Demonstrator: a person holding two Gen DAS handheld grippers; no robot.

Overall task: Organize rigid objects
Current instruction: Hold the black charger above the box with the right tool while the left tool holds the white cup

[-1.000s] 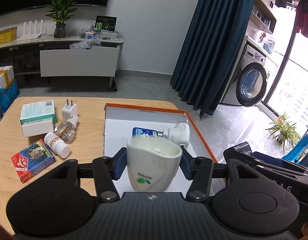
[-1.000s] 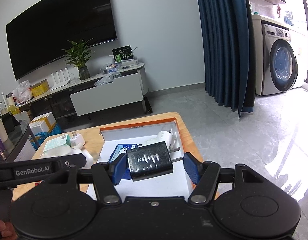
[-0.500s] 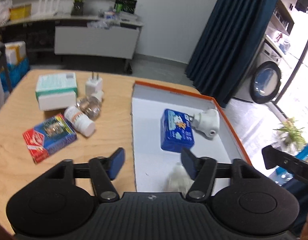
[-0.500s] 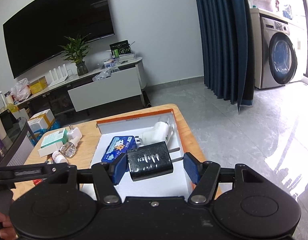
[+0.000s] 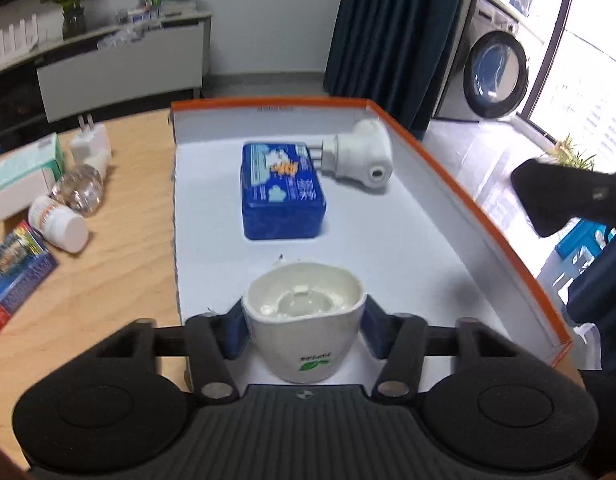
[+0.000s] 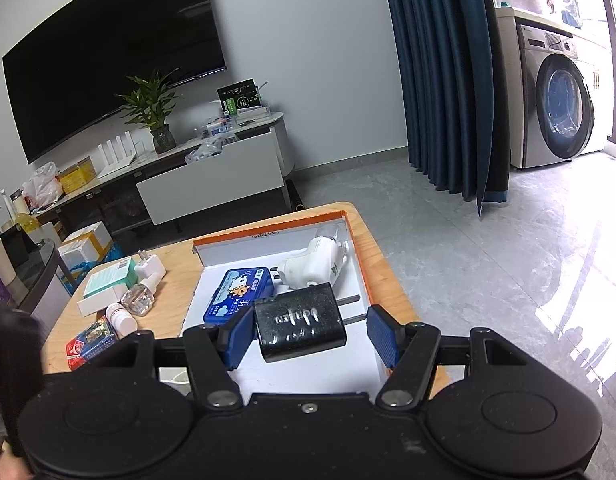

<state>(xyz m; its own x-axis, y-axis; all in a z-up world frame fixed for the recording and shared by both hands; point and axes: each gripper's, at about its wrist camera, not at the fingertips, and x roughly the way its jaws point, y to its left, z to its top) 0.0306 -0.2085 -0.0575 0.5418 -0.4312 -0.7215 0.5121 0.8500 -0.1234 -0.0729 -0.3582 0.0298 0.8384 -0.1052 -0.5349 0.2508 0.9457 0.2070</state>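
My left gripper (image 5: 303, 330) has just closed and pinches a white cup-shaped holder (image 5: 303, 326) above the near end of the orange-edged box (image 5: 488, 216). Behind it inside lie a blue tin (image 5: 281, 192) and a white plug-in device (image 5: 358, 154). My right gripper (image 6: 310, 334) holds a black charger (image 6: 299, 326), touching only the left pad; I cannot tell if it is clamped. On the wooden table (image 5: 107, 280) beside the box lie a pill bottle (image 5: 57, 224) and a card pack (image 5: 15, 274).

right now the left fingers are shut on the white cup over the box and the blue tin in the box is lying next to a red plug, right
Not quite: the plug beside the blue tin is white, not red, as the left wrist view shows. The rest holds: the left gripper is shut on the white cup over the box.
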